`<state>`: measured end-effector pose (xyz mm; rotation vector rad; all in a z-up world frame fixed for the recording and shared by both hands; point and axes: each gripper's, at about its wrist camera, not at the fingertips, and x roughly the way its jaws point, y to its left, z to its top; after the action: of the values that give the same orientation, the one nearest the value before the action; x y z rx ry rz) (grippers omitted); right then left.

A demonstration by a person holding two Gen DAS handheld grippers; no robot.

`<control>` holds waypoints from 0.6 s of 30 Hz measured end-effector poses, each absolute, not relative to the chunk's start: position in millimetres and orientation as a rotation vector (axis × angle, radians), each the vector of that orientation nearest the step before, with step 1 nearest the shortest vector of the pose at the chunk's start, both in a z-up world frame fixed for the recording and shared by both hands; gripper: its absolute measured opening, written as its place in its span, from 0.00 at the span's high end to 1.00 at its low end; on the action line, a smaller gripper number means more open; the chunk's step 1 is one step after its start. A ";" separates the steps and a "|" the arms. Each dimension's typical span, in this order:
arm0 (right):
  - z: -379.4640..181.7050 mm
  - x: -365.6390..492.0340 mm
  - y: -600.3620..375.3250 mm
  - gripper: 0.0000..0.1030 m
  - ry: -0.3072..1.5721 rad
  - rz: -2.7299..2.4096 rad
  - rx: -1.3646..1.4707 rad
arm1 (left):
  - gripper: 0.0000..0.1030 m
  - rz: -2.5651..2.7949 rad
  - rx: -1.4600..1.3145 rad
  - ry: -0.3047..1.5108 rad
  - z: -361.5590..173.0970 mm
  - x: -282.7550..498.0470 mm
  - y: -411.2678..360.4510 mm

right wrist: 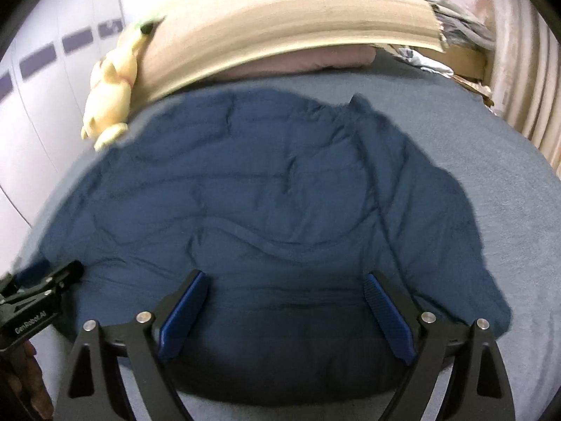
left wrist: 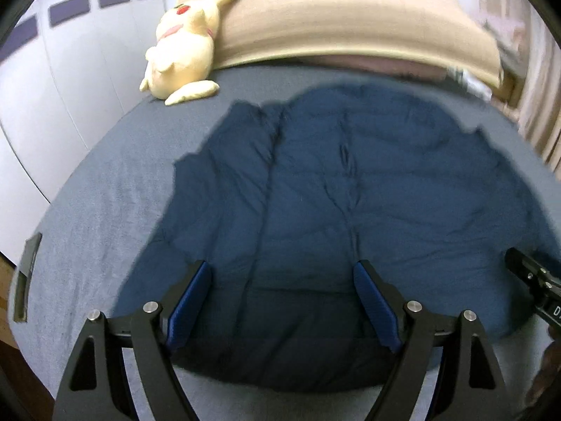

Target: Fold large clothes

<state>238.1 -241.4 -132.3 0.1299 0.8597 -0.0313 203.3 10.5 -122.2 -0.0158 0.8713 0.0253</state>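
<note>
A large dark blue puffy jacket (left wrist: 315, 182) lies spread flat on a grey-blue bed sheet (left wrist: 98, 203); the right wrist view shows the same jacket (right wrist: 252, 189). My left gripper (left wrist: 282, 280) hovers over the jacket's near hem, jaws wide open, nothing between the blue pads. My right gripper (right wrist: 285, 287) stands open over the near hem further right, also empty. The right gripper's tip (left wrist: 526, 273) shows at the left view's right edge. The left gripper (right wrist: 52, 287) shows at the right view's left edge.
A yellow plush toy (left wrist: 182, 42) lies at the bed's far left against a beige pillow or headboard (left wrist: 350, 21). White wardrobe doors (left wrist: 52, 87) stand left of the bed. Curtains (right wrist: 519, 70) and clutter sit at the far right. Bare sheet (right wrist: 526, 210) flanks the jacket.
</note>
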 end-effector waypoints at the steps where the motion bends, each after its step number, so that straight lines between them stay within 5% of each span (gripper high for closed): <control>1: -123.0 230.8 -247.6 0.10 0.823 -0.037 0.148 | 0.19 0.041 -0.030 0.834 -114.3 196.7 19.9; 18: -143.3 214.2 -308.0 0.09 0.854 -0.063 0.329 | 0.12 0.074 -0.230 0.936 -160.6 195.6 83.8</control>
<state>214.2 -308.0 -143.3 0.3289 0.8544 -0.0631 195.6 83.8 -160.6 -0.2300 0.9363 0.0741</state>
